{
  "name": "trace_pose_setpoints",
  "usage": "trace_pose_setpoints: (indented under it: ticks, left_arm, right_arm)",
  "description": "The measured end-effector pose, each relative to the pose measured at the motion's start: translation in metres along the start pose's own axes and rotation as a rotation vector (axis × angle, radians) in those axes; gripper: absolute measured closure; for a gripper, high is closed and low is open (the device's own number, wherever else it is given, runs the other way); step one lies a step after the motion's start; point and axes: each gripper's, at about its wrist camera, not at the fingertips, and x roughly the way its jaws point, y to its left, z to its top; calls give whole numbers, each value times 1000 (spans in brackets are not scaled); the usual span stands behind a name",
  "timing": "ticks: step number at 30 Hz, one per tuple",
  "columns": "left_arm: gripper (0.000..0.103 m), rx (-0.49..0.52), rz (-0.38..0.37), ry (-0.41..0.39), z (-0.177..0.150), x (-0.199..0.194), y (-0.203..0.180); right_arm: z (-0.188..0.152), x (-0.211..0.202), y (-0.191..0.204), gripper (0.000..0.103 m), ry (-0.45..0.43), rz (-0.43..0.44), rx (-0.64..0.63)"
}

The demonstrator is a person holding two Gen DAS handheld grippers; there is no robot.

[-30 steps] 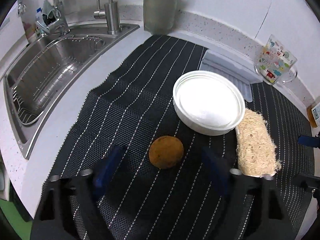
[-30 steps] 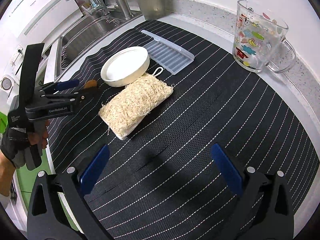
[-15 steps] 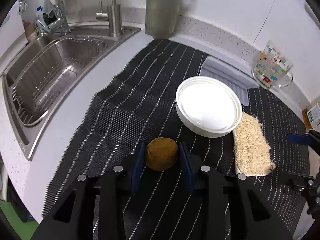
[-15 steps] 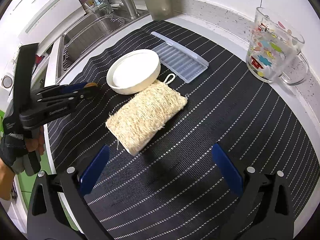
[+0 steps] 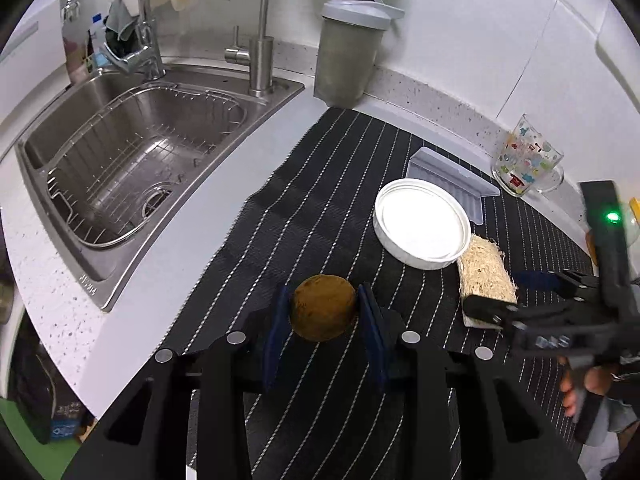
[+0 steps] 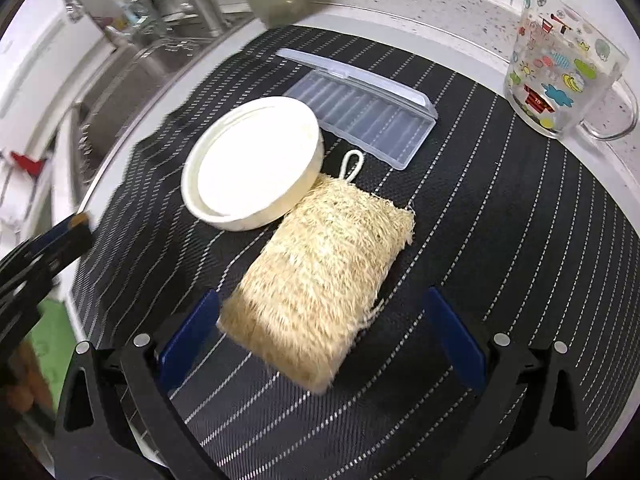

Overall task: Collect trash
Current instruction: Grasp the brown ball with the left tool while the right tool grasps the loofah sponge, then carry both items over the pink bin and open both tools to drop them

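Left wrist: left hand-held gripper [image 5: 323, 316] clamps brown round object [image 5: 322, 307].

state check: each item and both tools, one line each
left tool: shut on the brown round piece, which it holds clear of the mat
brown round piece: gripped between the blue pads
right tool: open, jaws straddling the loofah sponge's near end
loofah sponge: flat on the mat, against the white bowl
white bowl: upright, looks empty
clear case: shut
glass mug: upright
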Motion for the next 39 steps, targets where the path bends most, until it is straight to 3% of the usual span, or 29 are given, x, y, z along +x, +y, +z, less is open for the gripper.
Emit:
trace_pose_setpoints:
  ticks: [4, 8, 15, 17, 27, 32, 39]
  left_arm:
    - [68, -11, -12, 2, -6, -4, 10]
    - [68, -21, -21, 4, -12, -10, 15]
    - [68, -31, -34, -9, -19, -22, 7]
    - [68, -33, -36, -12, -21, -27, 2]
    - [68, -99, -35, -45, -48, -68, -31]
    - [68, -178, 24, -85, -79, -106, -38]
    - [68, -319, 166, -134, -139, -167, -24]
  right_arm:
    - [-1, 4, 10, 17, -7, -61, -29]
    - [-1, -3, 11, 34, -17, -55, -43]
    - [-12, -25, -2, 37, -50, -11, -79]
    - [-15, -34, -7, 44, -61, -8, -97]
    - [-37, -91, -17, 45, -117, 71, -262]
    - [-53, -120, 3, 45, -143, 134, -407]
    - [-90, -147, 67, 45, -147, 271, -644]
